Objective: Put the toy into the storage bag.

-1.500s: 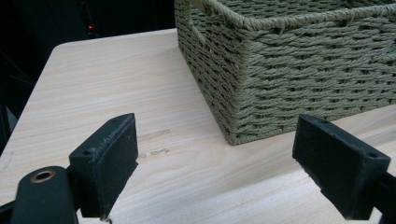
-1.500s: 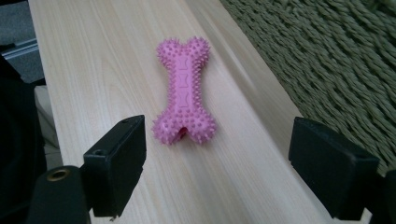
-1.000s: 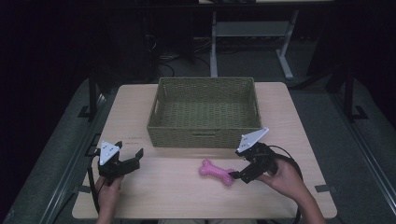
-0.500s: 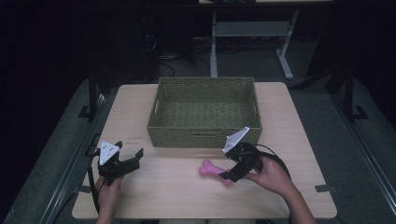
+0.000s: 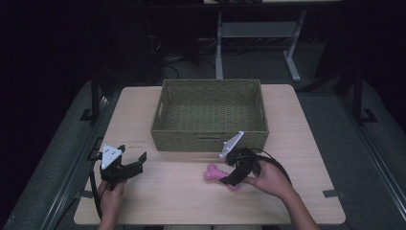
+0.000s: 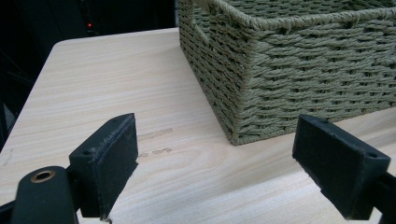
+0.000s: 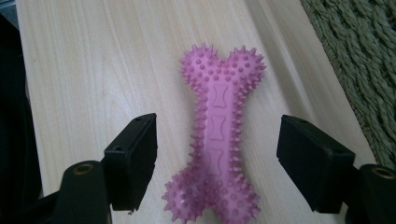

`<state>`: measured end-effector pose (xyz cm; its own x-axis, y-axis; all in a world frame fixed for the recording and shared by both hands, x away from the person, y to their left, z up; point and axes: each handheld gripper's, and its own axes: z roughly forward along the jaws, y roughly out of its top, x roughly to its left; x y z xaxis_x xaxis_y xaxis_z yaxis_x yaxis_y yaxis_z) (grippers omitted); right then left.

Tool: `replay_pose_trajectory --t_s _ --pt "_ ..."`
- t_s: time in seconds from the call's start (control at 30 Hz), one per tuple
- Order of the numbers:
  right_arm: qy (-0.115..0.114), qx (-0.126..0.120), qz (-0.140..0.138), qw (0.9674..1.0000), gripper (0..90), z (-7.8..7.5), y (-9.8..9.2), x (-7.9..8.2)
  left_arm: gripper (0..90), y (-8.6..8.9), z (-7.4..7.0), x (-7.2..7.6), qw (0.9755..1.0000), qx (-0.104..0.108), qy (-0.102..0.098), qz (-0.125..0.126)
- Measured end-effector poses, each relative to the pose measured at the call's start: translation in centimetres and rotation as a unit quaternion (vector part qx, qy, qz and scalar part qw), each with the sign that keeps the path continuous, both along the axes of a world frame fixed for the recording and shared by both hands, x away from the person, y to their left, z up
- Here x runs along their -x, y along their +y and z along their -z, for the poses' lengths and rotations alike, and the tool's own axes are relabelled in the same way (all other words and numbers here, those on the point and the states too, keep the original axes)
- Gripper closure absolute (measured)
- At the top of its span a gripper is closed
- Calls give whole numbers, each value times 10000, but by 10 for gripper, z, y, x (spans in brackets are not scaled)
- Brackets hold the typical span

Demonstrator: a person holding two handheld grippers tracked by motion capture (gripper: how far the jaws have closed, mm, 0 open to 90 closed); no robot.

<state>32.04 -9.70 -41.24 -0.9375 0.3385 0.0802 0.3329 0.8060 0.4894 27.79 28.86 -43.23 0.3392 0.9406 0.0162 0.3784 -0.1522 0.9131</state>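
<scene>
While R tongs (image 7: 217, 163) close, unclamped, astride pink bone (image 7: 217, 135), L tongs (image 6: 217, 172) gape; wicker basket (image 5: 210, 112) just behind.

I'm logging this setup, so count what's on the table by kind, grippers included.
Pink bone toy: 1
Woven basket: 1
Grippers: 2, left gripper and right gripper
Total: 4

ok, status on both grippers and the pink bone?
Right gripper astride pink bone, jaws closing, pads not touching. Left gripper open, idle. Basket behind; path clear.
</scene>
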Motion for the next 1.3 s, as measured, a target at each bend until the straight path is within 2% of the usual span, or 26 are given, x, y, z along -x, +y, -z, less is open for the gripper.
replay_pose_trajectory --t_s 0.23,0.47,1.07,1.3 --pt "40 184 -49 9998 313 6 7 -1 137 0 0 1 10000 -7 0 0" --pt "47 331 -68 9994 384 11 12 -4 137 1 0 1 10000 11 9 1" --pt "115 603 -157 9980 478 21 21 -6 137 2 0 0 10000 62 7 -31" --pt "54 697 -174 9974 504 23 22 -5 137 2 0 -1 10000 66 1 -45"
